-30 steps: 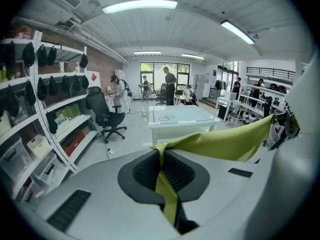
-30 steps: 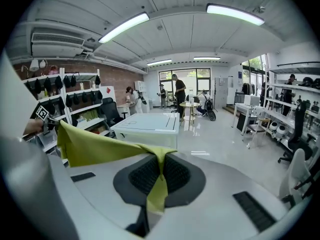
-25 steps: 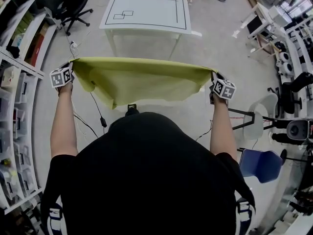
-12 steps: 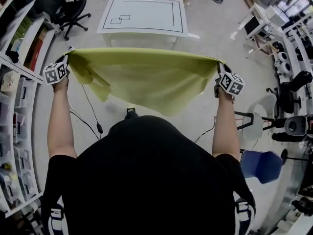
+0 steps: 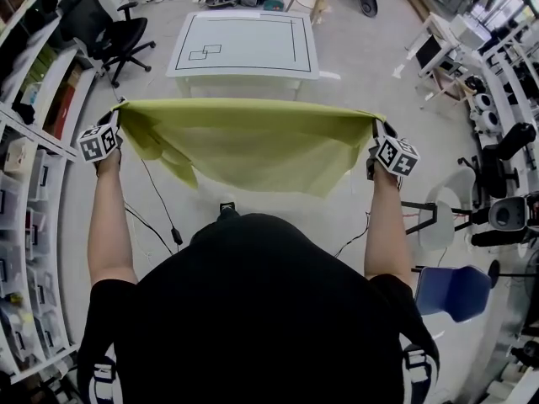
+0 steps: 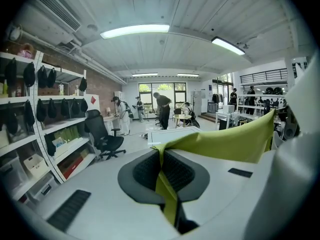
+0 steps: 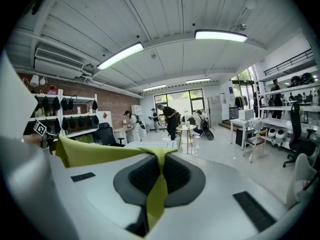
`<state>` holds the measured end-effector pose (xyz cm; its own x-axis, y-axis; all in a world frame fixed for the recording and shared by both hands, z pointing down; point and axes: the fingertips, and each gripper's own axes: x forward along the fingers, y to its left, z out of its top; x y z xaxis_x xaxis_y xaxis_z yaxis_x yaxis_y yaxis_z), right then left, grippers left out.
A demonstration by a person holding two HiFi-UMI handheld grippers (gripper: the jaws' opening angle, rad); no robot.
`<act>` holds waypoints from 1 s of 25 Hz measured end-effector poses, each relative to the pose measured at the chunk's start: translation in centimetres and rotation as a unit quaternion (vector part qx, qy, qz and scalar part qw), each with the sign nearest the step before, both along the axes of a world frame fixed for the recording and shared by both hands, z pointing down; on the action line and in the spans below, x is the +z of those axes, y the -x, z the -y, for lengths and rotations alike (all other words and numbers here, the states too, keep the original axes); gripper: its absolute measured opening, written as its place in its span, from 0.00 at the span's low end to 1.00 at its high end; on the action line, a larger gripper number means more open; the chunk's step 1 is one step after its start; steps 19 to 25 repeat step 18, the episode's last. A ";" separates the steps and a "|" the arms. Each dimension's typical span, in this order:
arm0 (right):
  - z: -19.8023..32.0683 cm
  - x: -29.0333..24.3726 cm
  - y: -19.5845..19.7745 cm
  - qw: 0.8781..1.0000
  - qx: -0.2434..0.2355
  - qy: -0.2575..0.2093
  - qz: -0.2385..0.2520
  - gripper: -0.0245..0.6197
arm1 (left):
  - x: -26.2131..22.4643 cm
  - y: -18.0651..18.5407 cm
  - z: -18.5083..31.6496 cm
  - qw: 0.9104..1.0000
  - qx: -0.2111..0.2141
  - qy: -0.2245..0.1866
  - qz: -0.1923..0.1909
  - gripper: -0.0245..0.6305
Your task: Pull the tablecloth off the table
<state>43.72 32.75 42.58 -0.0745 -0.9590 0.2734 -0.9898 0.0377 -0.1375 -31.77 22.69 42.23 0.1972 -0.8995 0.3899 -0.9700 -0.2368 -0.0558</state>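
Note:
The yellow-green tablecloth [image 5: 248,141] hangs in the air, stretched between my two grippers in front of me, clear of the white table [image 5: 246,45] beyond it. My left gripper [image 5: 118,112] is shut on the cloth's left corner; that corner [image 6: 165,181] runs pinched between the dark pads. My right gripper [image 5: 375,129] is shut on the right corner, the fabric [image 7: 157,194] caught between its pads. The table top is bare, with black outline markings. The cloth's lower edge sags loosely below the taut top edge.
A black office chair [image 5: 101,19] stands left of the table. Shelving [image 5: 29,133] lines the left side, desks and chairs [image 5: 450,36] the right. A blue chair [image 5: 455,289] is near my right. Cables [image 5: 164,213] trail on the floor. People stand far back [image 6: 162,109].
Both grippers have risen with the cloth, which is now spread wider and held higher. The table shows more fully beyond the cloth's top edge.

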 end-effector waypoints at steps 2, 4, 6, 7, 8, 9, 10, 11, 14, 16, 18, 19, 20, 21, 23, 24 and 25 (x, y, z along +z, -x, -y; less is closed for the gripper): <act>0.0 0.0 -0.3 1.000 0.001 0.000 -0.002 0.08 | -0.1 -0.2 0.1 1.000 0.000 -0.002 -0.001 0.07; 0.2 -0.1 -0.4 1.000 0.002 -0.001 -0.003 0.08 | -0.2 -0.3 0.2 1.000 -0.001 -0.003 -0.001 0.07; 0.4 -0.2 -0.4 1.000 0.001 -0.002 -0.002 0.08 | -0.1 -0.4 0.4 1.000 -0.001 -0.003 -0.002 0.07; 0.4 -0.2 -0.5 1.000 0.001 -0.002 -0.003 0.08 | 0.1 -0.4 0.4 1.000 -0.001 -0.003 -0.001 0.07; 0.4 -0.1 -0.6 1.000 0.002 -0.001 -0.003 0.08 | 0.2 -0.5 0.5 1.000 0.000 -0.002 -0.001 0.07; 0.3 -0.1 -0.8 1.000 0.003 -0.001 -0.004 0.08 | 0.3 -0.7 0.5 1.000 0.001 -0.001 -0.001 0.07; 0.3 -0.1 -1.0 1.000 0.003 0.000 -0.003 0.08 | 0.4 -0.8 0.5 1.000 0.002 0.000 0.001 0.07; 0.3 0.0 -1.1 1.000 0.004 0.001 -0.002 0.08 | 0.5 -1.0 0.5 1.000 0.003 0.002 0.001 0.07; 0.4 0.2 -1.5 1.000 0.005 0.002 -0.001 0.08 | 0.7 -1.4 0.6 1.000 0.006 0.005 0.002 0.07; 0.4 0.3 -1.6 1.000 0.005 0.003 0.000 0.08 | 0.8 -1.5 0.7 1.000 0.006 0.006 0.002 0.07; 0.4 0.5 -1.6 1.000 0.005 0.006 0.000 0.08 | 0.8 -1.6 0.9 1.000 0.006 0.006 0.001 0.07; 0.4 0.5 -1.6 1.000 0.005 0.006 0.000 0.08 | 0.8 -1.6 0.9 1.000 0.006 0.006 0.001 0.07; 0.4 0.5 -1.6 1.000 0.005 0.006 0.000 0.08 | 0.8 -1.6 0.9 1.000 0.006 0.006 0.001 0.07; 0.4 0.5 -1.6 1.000 0.005 0.006 0.000 0.08 | 0.8 -1.6 0.9 1.000 0.006 0.006 0.001 0.07; 0.4 0.5 -1.6 1.000 0.005 0.006 0.000 0.08 | 0.8 -1.6 0.9 1.000 0.006 0.006 0.001 0.07; 0.4 0.5 -1.6 1.000 0.005 0.006 0.000 0.08 | 0.8 -1.6 0.9 1.000 0.006 0.006 0.001 0.07; 0.4 0.5 -1.6 1.000 0.005 0.006 0.000 0.08 | 0.8 -1.6 0.9 1.000 0.006 0.006 0.001 0.07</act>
